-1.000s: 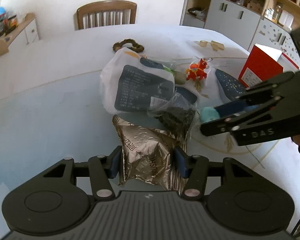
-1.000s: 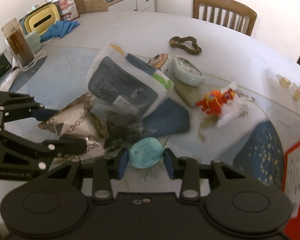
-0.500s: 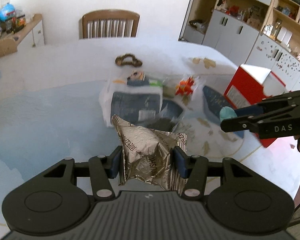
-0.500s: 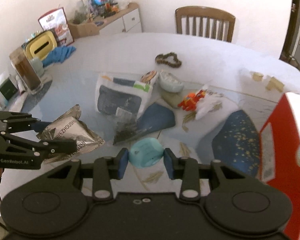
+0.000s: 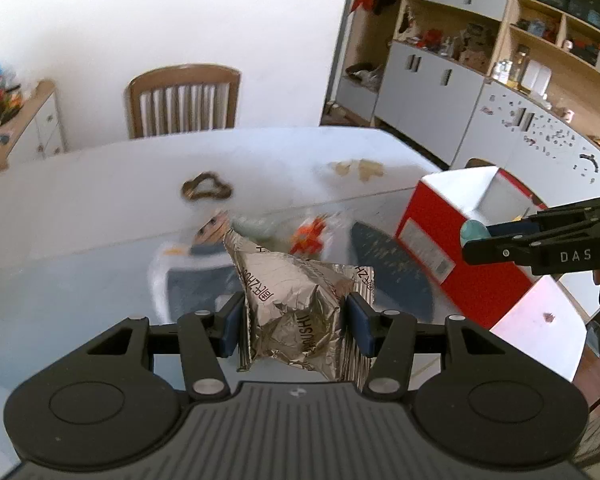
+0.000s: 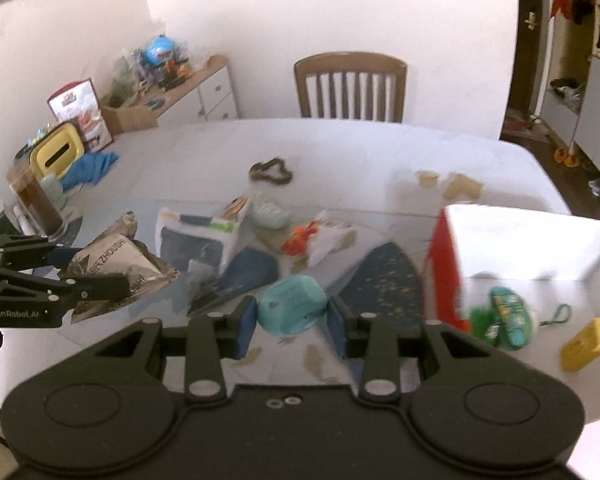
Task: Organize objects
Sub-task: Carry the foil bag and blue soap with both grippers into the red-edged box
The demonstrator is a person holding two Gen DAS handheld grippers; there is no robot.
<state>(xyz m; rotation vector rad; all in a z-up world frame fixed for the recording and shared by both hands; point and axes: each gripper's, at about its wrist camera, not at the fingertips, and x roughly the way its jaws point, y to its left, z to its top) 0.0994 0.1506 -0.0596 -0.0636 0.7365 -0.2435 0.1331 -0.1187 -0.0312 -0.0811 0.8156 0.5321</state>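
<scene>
My left gripper [image 5: 296, 322] has its jaws pinching one crinkled silver foil snack pouch [image 5: 296, 300], held clear above the surface [image 5: 80, 248]. My right gripper [image 6: 290, 320] jaws clamp one rounded teal soft-plastic packet [image 6: 292, 308], also airborne, near the open red cardboard box w/ white inside [image 6: 512, 252].

Step in hand, I judge: carry both to the box. To do it well: keep each grip firm, bring the teal packet over the opening first, release only once it's above the cavity, avoid the box wall; foil pouch is slippery, so no tilting.

Counts, near to far: 2 held items; in the box 1 green packet [image 6: 508, 316] & 1 yellow block [image 6: 588, 344]; on the surface 1 orange toy figure [image 6: 300, 238], 1 brown beaded loop [image 6: 270, 172]; beyond, 1 wooden chair [image 6: 350, 88].
</scene>
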